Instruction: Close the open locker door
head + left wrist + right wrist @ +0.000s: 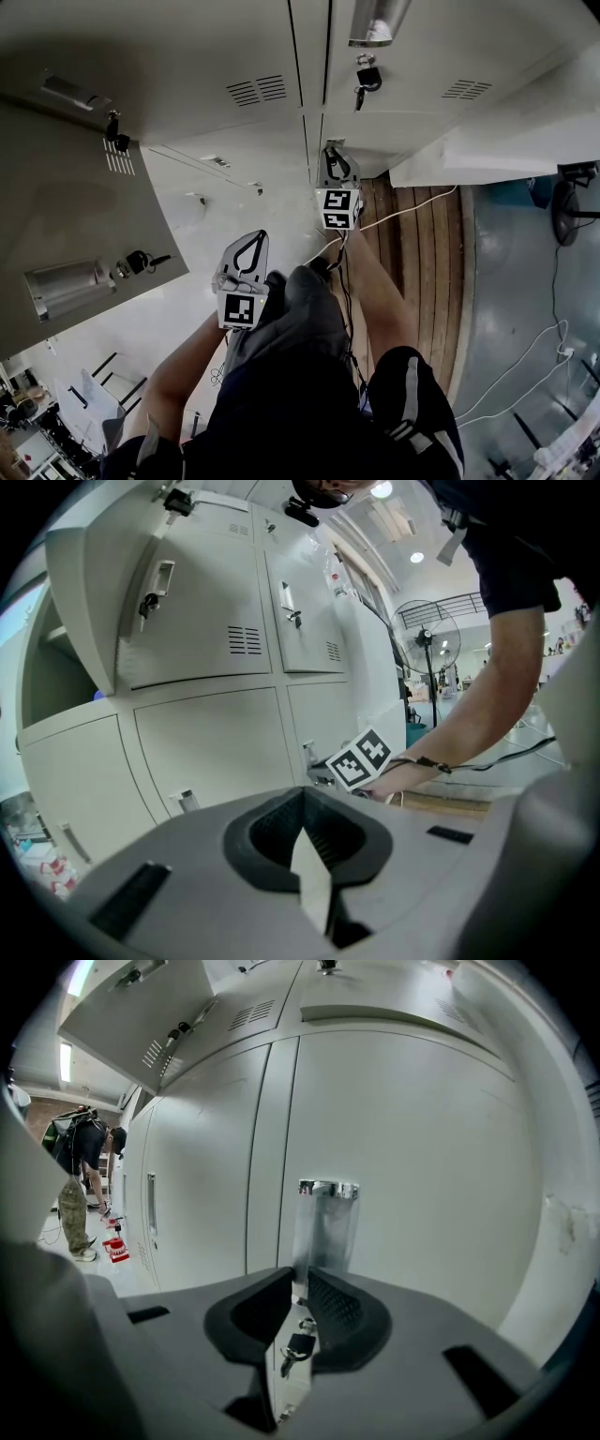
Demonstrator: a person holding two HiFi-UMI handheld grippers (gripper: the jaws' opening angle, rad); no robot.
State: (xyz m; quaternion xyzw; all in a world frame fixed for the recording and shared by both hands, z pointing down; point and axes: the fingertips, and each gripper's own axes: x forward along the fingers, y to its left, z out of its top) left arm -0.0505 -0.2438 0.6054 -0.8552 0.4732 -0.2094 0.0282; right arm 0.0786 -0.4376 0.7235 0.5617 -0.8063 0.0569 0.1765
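Observation:
The open locker door [84, 216] is grey and swings out at the upper left, with a chrome handle and a key in its lock. It also shows in the left gripper view [197, 611] and at the top left of the right gripper view [141, 1016]. My right gripper [333, 152] is at a lower locker door. Its jaws are closed on the thin plate of that door's chrome handle [326, 1218], right gripper [300, 1283]. My left gripper [253, 239] hangs in the air below and left of it, left gripper [302, 803] shut with nothing held.
Closed lockers fill the wall, some with keys or padlocks [367, 80]. A wooden floor strip [422, 244] runs beside the lockers, with cables [525, 366] and a standing fan [567, 206] on the grey floor. A person [80, 1185] bends over far down the row.

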